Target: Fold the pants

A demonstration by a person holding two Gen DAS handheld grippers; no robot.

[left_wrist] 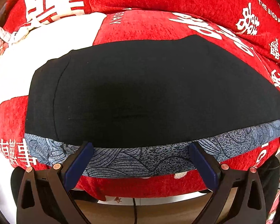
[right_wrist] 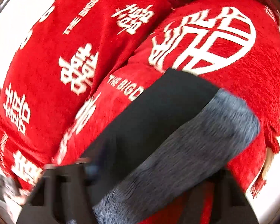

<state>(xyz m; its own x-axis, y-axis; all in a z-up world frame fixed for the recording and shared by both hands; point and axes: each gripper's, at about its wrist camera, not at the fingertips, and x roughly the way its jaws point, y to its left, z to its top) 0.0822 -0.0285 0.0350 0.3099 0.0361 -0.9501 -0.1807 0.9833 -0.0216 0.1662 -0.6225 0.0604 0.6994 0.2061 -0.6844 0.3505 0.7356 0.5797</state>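
A: What shows at the left of the left wrist view?

B: A white patch of the red blanket (left_wrist: pixel 158 24), which is printed with white characters and "THE BIGDAY". Across the middle lie the pants (left_wrist: pixel 140 93), black, folded flat, with a blue-grey patterned band (left_wrist: pixel 140 160) along their lower edge.

A: And the left tongs (left_wrist: pixel 140 155)?

B: Spread wide at the bottom centre, nothing between them, blue pads over that patterned band.

A: The right wrist view?

B: Blurred. The red blanket (right_wrist: pixel 46 74) fills the left and top. The pants (right_wrist: pixel 149 121) run diagonally from lower centre to the right, black beside the blue-grey band (right_wrist: pixel 196 149).

A: The right tongs (right_wrist: pixel 132 196)?

B: A dark smear at the bottom. They are closed tight, with the fabric running down between them; whether they pinch it I cannot tell.
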